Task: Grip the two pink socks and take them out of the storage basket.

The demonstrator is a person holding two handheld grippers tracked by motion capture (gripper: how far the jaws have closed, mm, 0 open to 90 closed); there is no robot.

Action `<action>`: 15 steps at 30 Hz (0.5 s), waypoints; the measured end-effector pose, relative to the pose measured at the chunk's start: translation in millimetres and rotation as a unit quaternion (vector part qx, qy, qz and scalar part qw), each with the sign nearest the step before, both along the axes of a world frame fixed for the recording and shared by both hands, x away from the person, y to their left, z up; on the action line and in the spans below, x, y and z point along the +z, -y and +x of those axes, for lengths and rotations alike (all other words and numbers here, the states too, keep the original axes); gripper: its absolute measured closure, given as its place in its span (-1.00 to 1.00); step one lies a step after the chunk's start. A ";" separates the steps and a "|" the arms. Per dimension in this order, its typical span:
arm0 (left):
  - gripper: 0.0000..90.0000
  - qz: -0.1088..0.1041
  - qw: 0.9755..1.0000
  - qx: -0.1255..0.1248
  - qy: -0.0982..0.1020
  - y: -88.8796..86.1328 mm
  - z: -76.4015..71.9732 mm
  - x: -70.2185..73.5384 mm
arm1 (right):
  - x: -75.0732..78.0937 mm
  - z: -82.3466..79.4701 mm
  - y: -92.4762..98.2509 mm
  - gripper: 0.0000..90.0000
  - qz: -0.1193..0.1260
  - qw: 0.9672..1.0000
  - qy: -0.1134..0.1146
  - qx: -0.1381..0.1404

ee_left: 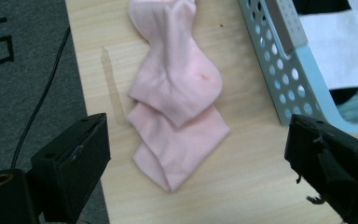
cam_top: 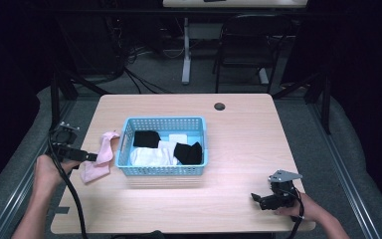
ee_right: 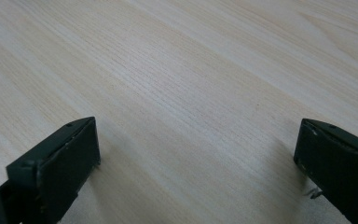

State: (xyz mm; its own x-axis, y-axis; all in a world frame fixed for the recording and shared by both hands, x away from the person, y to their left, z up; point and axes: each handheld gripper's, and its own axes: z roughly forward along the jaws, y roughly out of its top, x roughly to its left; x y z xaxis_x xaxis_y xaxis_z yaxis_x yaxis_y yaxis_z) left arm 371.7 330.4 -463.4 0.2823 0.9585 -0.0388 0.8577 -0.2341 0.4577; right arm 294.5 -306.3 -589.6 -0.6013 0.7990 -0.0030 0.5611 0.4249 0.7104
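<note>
One pink sock (beside basket)

Basket blocks mid table; R side open.

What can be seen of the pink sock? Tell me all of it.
The pink sock is soft, pale knit cloth, lying limp and flat on the wooden table, folded over itself in overlapping layers with a small darker mark on top. It sits just left of the blue basket, near the table's left edge. The open left gripper is over it, jaws wide on either side, not touching.
</note>
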 end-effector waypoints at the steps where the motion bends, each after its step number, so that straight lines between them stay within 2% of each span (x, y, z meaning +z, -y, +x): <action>1: -0.88 -0.001 1.000 -0.001 0.000 1.2 -3.2 -3.2 | 0.0 -0.1 -0.1 -1.00 0.000 1.000 -0.001 0.000; 7: -0.92 0.007 1.000 -0.006 -0.004 7.3 -21.8 -25.0 | 0.0 -0.2 -0.2 -1.00 0.000 1.000 0.000 -0.002; 10: -0.93 -0.006 1.000 -0.003 0.000 9.9 -31.0 -36.0 | 0.0 -0.2 -0.1 -1.00 0.000 1.000 -0.001 -0.001; 15: -0.98 -0.002 1.000 -0.001 -0.002 17.8 -39.4 -57.1 | 0.1 -0.2 -0.1 -1.00 0.000 1.000 -0.001 -0.001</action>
State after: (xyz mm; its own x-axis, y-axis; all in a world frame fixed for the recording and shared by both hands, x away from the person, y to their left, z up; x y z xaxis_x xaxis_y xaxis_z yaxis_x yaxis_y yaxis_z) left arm 332.3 312.6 -520.4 0.2848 0.9576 -0.0439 0.8589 -0.2346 0.4552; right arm 294.3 -306.2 -589.6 -0.5999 0.8001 -0.0022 0.5629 0.4240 0.7095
